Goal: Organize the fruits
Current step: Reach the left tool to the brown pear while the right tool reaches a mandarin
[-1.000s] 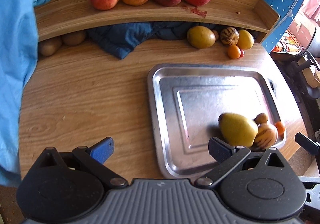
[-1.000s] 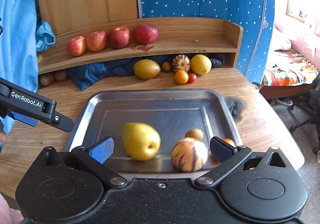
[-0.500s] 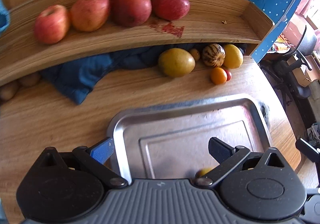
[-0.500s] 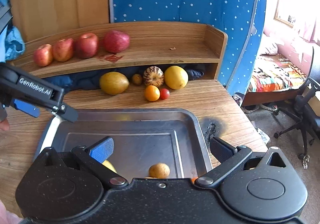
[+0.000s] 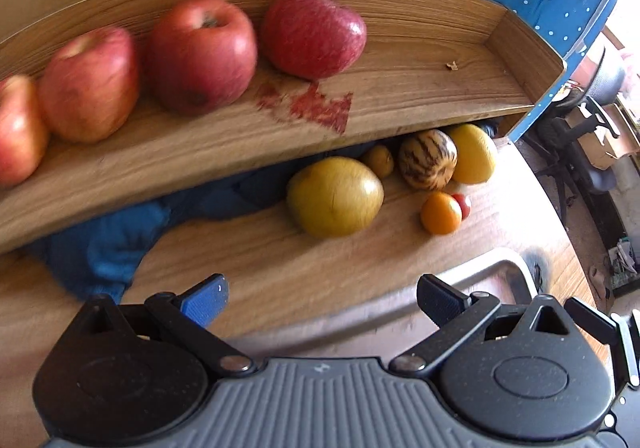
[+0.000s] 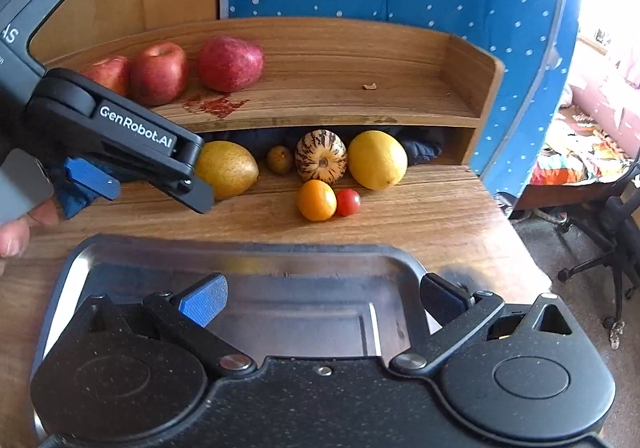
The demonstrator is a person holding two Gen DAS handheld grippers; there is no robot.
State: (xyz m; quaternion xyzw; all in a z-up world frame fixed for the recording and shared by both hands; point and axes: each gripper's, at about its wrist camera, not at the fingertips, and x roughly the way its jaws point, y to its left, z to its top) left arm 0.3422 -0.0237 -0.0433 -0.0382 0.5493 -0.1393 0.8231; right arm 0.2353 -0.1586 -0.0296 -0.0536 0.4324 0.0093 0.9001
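Left gripper (image 6: 150, 183) spread wide, empty, above the desk (image 6: 420, 215) just short of the pear (image 6: 228, 167) near its rear edge. Right gripper (image 6: 320, 298) equally wide, empty, over the tray (image 6: 248, 250). Leftmost apple (image 5: 16, 127) cut off on the shelf (image 5: 400, 87); tray contents hidden.

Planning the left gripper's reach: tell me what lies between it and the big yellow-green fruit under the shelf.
Only bare wooden tabletop separates the left gripper from the yellow-green fruit, as the left wrist view shows.
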